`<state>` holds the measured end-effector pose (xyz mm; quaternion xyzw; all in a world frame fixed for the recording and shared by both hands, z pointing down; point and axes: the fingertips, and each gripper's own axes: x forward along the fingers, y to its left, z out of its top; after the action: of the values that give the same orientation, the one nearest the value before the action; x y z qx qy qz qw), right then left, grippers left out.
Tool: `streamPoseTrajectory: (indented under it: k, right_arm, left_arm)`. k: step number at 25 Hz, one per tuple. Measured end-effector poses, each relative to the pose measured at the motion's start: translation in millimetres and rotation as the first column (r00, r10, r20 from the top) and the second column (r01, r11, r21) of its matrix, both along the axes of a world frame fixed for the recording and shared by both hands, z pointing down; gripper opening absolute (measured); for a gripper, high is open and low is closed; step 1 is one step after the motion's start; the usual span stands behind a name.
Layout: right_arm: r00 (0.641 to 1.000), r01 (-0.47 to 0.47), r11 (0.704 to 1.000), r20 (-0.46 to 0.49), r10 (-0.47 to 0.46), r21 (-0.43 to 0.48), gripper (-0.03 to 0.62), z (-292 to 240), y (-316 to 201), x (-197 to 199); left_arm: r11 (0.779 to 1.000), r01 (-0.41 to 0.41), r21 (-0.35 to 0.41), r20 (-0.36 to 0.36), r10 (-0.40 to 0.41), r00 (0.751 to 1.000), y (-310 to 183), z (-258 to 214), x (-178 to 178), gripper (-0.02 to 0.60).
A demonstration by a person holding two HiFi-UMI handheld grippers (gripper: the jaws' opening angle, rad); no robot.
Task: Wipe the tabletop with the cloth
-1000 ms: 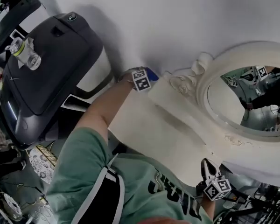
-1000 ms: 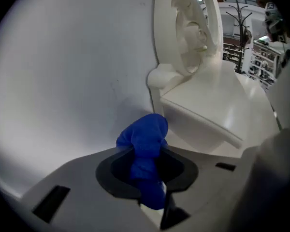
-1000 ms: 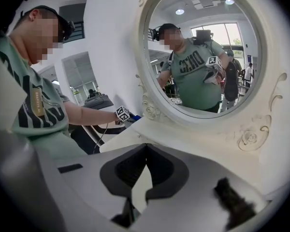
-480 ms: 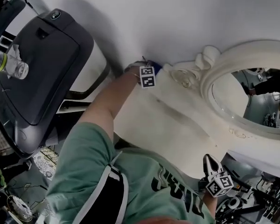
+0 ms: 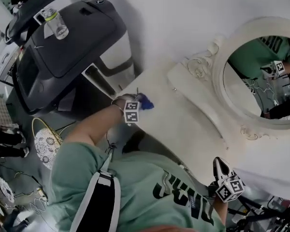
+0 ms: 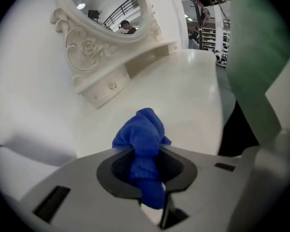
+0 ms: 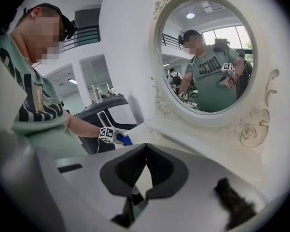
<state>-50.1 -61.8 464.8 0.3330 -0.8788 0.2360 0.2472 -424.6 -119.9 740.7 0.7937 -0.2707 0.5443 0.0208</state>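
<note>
My left gripper [image 5: 139,102] is shut on a bunched blue cloth [image 5: 146,101] at the left end of the cream tabletop [image 5: 183,124], close to its edge. In the left gripper view the cloth [image 6: 144,139] bulges out past the jaws over the tabletop [image 6: 193,95]. My right gripper [image 5: 221,170] hangs off the table's near right side, by the person's green shirt. Its jaws meet at the tips with nothing between them [image 7: 145,170]. The right gripper view also catches the left gripper [image 7: 115,136] and the cloth [image 7: 126,140] in the distance.
An oval mirror [image 5: 261,76] in an ornate cream frame stands along the back of the table on a small drawer base [image 6: 113,83]. A dark treadmill [image 5: 67,47] with a plastic bottle [image 5: 55,23] on it stands just left of the table. A white wall lies behind.
My left gripper has drawn the cloth from beside the mirror's base across to the table's left end. The right gripper has stayed put, and the head view has swung.
</note>
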Motion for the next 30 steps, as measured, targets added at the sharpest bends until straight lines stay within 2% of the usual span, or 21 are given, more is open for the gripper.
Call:
streamPoseTrajectory:
  k: [3, 6, 8, 9, 12, 16, 19, 22, 24, 27, 30]
  right_arm:
    - [0.999, 0.034, 0.999, 0.009, -0.035, 0.026, 0.012, -2.3, 44.1, 28.7]
    - [0.999, 0.038, 0.999, 0.036, -0.039, 0.029, 0.012, -1.0, 82.7, 63.4]
    - [0.998, 0.029, 0.999, 0.056, -0.03, 0.027, 0.012, -3.0, 97.0, 78.4]
    - [0.998, 0.026, 0.999, 0.064, -0.027, 0.028, 0.012, -5.4, 100.6, 82.4]
    - [0.997, 0.018, 0.999, 0.078, -0.021, 0.04, 0.012, -13.2, 100.8, 84.8]
    - [0.997, -0.02, 0.999, 0.082, 0.017, 0.036, 0.012, -12.5, 81.8, 77.0]
    - [0.996, -0.062, 0.998, 0.061, 0.061, 0.018, 0.012, -6.1, 60.0, 67.0]
    - [0.991, -0.129, 0.992, 0.03, 0.13, -0.014, 0.012, 1.4, 40.5, 58.7]
    - [0.987, -0.163, 0.986, 0.011, 0.163, -0.031, 0.012, 7.2, 26.6, 51.0]
    - [0.977, -0.211, 0.976, -0.01, 0.211, -0.057, 0.012, 14.1, 18.4, 43.2]
    - [0.971, -0.238, 0.968, -0.023, 0.236, -0.082, 0.012, 17.7, 11.9, 38.4]
  left_arm:
    - [0.996, 0.051, -0.076, 0.066, -0.046, 0.997, 106.5, 5.0, -5.2, 0.091]
    - [0.975, 0.09, -0.203, 0.155, -0.059, 0.986, 208.5, 23.6, -8.0, 0.095]
    - [0.961, 0.154, -0.232, 0.138, -0.124, 0.983, 240.9, 21.9, -3.5, 0.097]
    - [0.958, 0.181, -0.222, 0.115, -0.159, 0.981, 241.1, 14.7, 0.7, 0.097]
    - [0.969, 0.21, -0.129, 0.042, -0.206, 0.978, 188.8, -19.6, 15.5, 0.097]
    - [0.974, 0.225, 0.012, -0.041, -0.224, 0.974, 54.1, -55.6, 31.0, 0.098]
    - [0.984, 0.16, 0.082, 0.0, -0.161, 0.987, -47.0, -53.2, 36.8, 0.098]
    - [0.995, 0.044, 0.086, 0.093, -0.052, 0.994, -119.2, -26.6, 41.7, 0.098]
    - [0.998, 0.003, 0.06, 0.114, -0.01, 0.993, -153.7, -9.5, 43.0, 0.098]
    - [0.999, -0.047, 0.001, 0.088, 0.047, 0.995, -166.8, 8.9, 45.1, 0.097]
    - [0.997, -0.078, -0.007, 0.029, 0.078, 0.997, -166.4, 10.2, 48.4, 0.097]
